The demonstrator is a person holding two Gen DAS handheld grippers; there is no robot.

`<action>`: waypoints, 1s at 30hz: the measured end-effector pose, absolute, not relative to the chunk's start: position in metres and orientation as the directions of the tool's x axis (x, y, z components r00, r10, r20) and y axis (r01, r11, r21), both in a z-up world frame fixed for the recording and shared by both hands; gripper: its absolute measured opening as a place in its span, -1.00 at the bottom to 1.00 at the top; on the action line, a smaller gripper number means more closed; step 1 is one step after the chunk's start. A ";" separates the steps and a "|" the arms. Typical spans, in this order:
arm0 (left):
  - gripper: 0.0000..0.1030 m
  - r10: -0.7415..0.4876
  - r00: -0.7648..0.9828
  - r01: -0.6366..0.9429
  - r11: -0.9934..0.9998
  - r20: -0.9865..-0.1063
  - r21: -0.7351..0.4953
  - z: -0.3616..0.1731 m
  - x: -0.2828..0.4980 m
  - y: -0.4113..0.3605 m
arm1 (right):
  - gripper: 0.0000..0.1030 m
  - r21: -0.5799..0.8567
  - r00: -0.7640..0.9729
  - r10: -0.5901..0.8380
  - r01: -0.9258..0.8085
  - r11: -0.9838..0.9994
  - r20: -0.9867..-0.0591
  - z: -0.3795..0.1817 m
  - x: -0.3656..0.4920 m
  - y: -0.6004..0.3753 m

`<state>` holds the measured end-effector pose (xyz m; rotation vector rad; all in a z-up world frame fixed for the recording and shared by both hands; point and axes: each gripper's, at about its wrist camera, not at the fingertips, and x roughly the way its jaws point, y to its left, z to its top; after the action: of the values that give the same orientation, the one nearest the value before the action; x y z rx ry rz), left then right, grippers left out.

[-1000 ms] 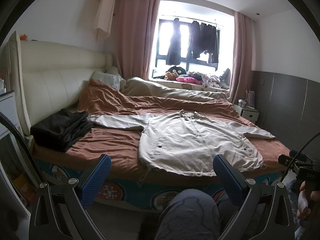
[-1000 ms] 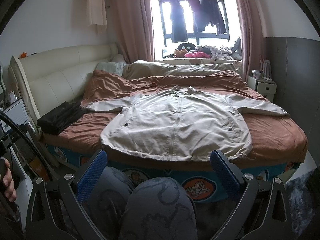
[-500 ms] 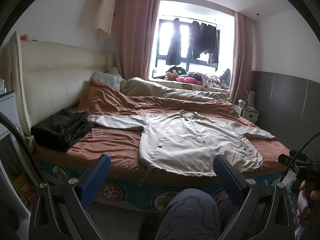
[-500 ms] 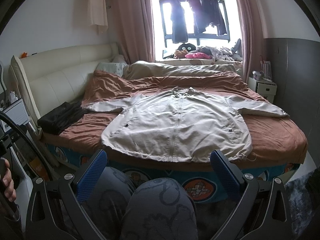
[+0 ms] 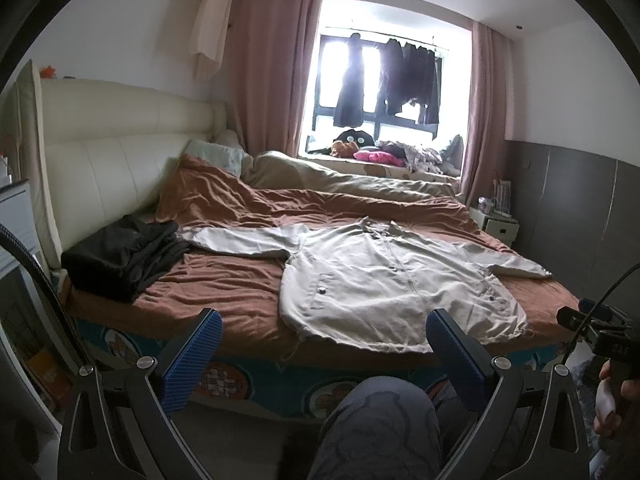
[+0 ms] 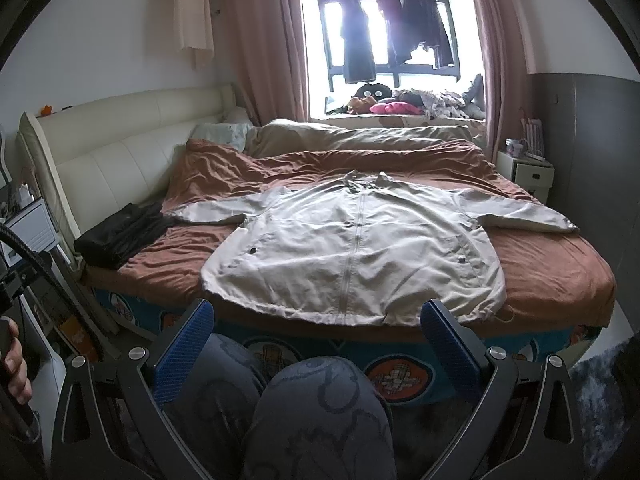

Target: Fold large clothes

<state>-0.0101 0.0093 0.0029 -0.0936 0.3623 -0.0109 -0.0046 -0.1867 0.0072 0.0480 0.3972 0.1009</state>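
Note:
A large beige zip jacket lies flat, front up, on the brown bedspread, sleeves spread left and right, hem at the near bed edge. It fills the middle of the right wrist view. My left gripper is open and empty, held low in front of the bed, short of the hem. My right gripper is open and empty, just before the hem's middle. My knees show between the fingers.
A pile of dark folded clothes sits at the bed's near left corner, also in the right wrist view. A cream headboard runs along the left. A white nightstand stands at the far right. A rumpled beige duvet lies behind the jacket.

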 end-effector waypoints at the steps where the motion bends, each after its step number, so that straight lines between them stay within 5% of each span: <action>1: 0.99 -0.023 0.937 -0.009 0.996 -0.349 -0.092 0.005 -0.008 0.011 | 1.00 0.068 0.919 0.107 -0.088 0.994 -0.380 0.010 -0.002 -0.187; 30: 0.99 0.070 0.859 -0.150 0.981 -0.507 -0.119 -0.016 0.170 0.073 | 1.00 0.110 0.865 0.208 -0.177 0.978 -0.458 0.026 0.215 -0.158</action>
<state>0.1702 0.0733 -0.0158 -0.1573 0.5254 0.1161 0.2151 -0.1582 0.0255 0.0653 0.4867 0.2014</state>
